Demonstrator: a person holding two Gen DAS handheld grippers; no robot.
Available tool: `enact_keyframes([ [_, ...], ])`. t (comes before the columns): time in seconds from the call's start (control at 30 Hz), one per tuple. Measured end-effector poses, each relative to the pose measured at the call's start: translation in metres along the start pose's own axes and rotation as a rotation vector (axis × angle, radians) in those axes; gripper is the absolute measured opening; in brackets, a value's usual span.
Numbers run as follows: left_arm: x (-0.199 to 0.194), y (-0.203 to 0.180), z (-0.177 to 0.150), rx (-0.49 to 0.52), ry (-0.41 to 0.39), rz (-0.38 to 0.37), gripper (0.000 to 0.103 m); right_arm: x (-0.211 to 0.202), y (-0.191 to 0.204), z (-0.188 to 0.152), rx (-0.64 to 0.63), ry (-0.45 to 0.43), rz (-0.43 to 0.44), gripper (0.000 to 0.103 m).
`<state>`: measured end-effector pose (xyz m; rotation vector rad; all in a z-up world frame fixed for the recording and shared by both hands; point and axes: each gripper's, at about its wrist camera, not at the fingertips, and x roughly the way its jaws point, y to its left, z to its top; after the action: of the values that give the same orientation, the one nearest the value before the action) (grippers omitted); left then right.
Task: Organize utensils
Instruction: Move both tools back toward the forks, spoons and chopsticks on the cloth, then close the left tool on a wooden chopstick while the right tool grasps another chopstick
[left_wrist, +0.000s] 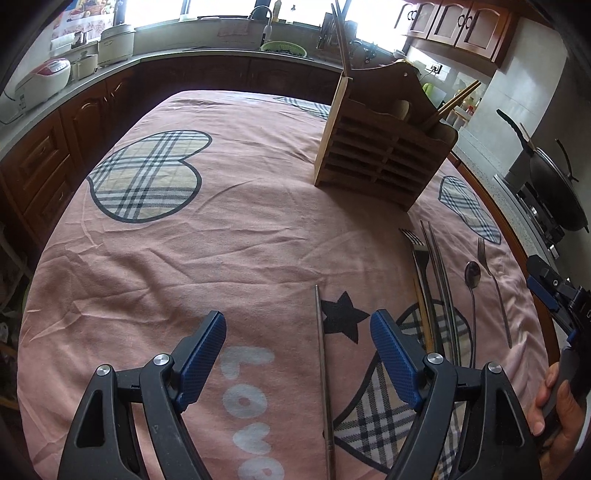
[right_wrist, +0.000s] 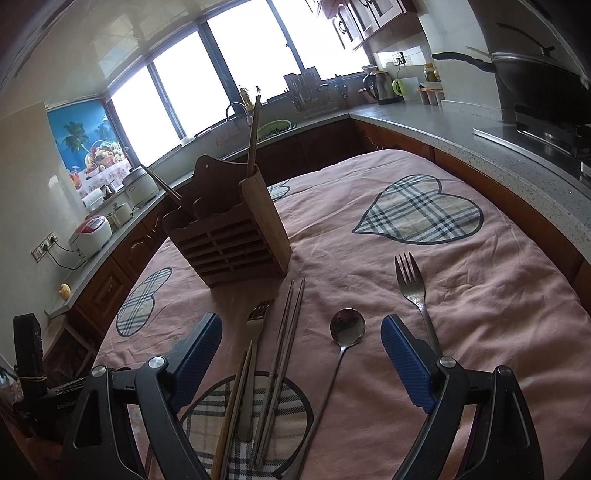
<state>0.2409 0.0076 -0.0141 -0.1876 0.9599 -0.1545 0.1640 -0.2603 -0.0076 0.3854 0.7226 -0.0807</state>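
Hovering low over the pink cloth (left_wrist: 155, 258), the left gripper (left_wrist: 297, 338) has its blue pads spread wide with nothing between them. A single metal chopstick (left_wrist: 322, 354) lies on the cloth inside that gap, nearer the right-hand pad and touching neither, running lengthwise toward the camera.

Over to the right, the right gripper (right_wrist: 301, 334) is just as wide and just as empty. Below its spread fingers lie a spoon (right_wrist: 345, 332) and a pair of metal chopsticks (right_wrist: 282, 354); a fork (right_wrist: 255, 339) with wooden chopsticks (right_wrist: 236, 402) against it sits by the left pad. A second fork (right_wrist: 412, 284) rests just past the right pad's tip, its handle running under that finger.

Farther back on the cloth stands the wooden utensil holder (right_wrist: 229, 236), upright, with brown chopsticks poking out of its compartments. It is well apart from both grippers. All the loose cutlery lies flat, side by side, handles toward the person.
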Motion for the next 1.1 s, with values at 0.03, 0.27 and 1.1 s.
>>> enact_keyframes([
  [0.03, 0.003, -0.001, 0.000, 0.007, 0.006, 0.004, 0.079, 0.003, 0.001, 0.000, -0.004, 0.007, 0.001, 0.084],
  [0.27, 0.031, -0.011, 0.003, 0.056, 0.071, 0.033, 0.059, 0.033, 0.005, 0.001, -0.019, 0.071, 0.004, 0.061],
  [1.1, 0.067, -0.015, 0.032, 0.089, 0.073, -0.046, 0.003, 0.148, 0.014, 0.022, -0.139, 0.251, -0.111, 0.021],
])
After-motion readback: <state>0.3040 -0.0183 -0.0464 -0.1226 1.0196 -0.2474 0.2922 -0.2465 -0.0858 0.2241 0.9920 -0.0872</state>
